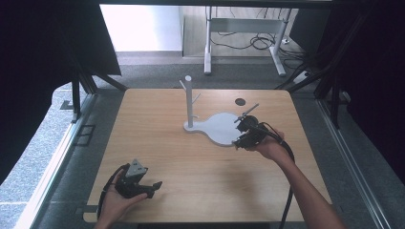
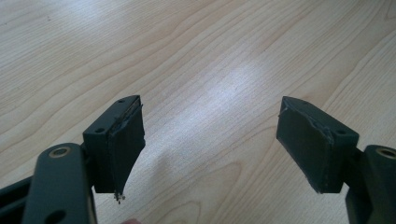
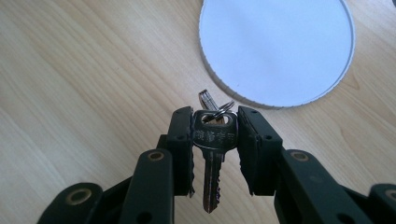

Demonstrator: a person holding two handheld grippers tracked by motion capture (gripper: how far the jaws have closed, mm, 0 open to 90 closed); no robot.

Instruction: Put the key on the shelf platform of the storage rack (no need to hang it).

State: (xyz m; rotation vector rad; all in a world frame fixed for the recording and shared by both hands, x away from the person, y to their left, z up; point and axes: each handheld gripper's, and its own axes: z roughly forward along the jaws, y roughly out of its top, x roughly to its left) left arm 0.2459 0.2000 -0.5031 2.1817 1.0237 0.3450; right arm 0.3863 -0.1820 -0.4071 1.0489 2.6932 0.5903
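The worktop (image 1: 157, 157) carries a white stand (image 1: 220, 129) near the middle of its far half: a rounded flat base with an upright post (image 1: 189, 102) at its left end, from which short pegs stick out. All the pegs are bare.

The right hand-held gripper (image 1: 244, 130) hovers at the base's right rim, toward the worktop's right edge. In the right gripper view its jaws are pressed onto the head of a key (image 3: 214, 154), blade hanging down between them, with a ring (image 3: 224, 108) and a second key (image 3: 207, 101) poking out behind. So the keys (image 1: 244, 116) are already picked up and clear of the wood, just beside the base's edge.

The left hand-held gripper (image 1: 141, 186) rests near the worktop's front-left corner, well apart from the stand, its jaws spread wide over bare wood and holding nothing.

Judging from this, the pickup is done. What is left is carrying the keys across to the post and slipping the ring over a peg, then letting go.
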